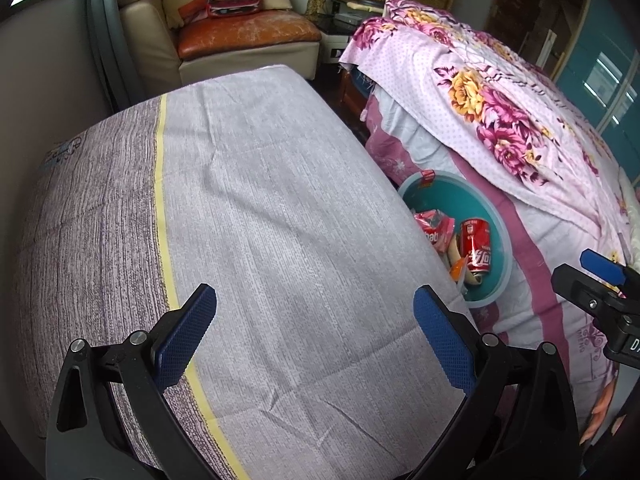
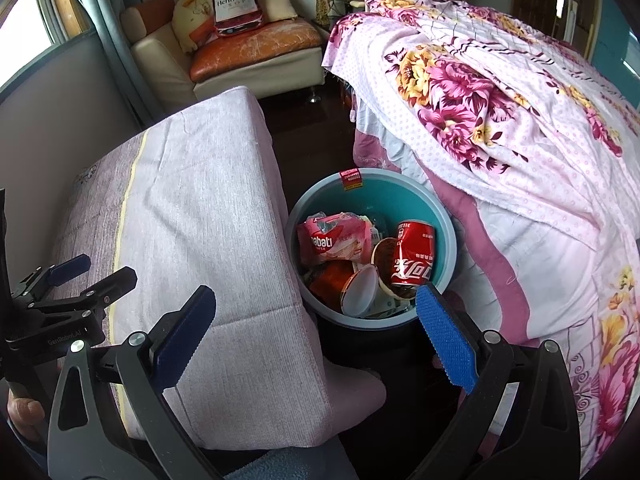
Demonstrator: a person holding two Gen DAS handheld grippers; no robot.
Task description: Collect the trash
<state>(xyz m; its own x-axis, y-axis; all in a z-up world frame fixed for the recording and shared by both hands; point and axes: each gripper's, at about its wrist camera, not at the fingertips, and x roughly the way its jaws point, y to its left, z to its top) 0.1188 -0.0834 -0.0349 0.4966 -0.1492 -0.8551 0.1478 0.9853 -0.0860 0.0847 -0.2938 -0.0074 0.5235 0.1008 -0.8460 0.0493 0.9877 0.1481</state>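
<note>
A teal trash bin (image 2: 446, 236) stands on the dark floor between the grey-covered surface and the floral bed. It holds a red cola can (image 2: 414, 258), a pink wafer wrapper (image 2: 332, 242), a white cup (image 2: 360, 290) and other scraps. My right gripper (image 2: 316, 330) is open and empty, above the near rim of the bin. My left gripper (image 1: 316, 334) is open and empty over the grey cloth (image 1: 260, 220). The bin (image 1: 502, 240) and can (image 1: 476, 250) show at the right of the left wrist view. The left gripper (image 2: 86, 272) also shows at the left edge of the right wrist view.
A grey and purple cloth-covered surface (image 2: 192, 220) lies left of the bin. A bed with pink floral sheets (image 2: 520, 140) lies right of it. A sofa (image 2: 248, 52) with cushions and a Hennessy bag (image 2: 236, 4) stands at the back.
</note>
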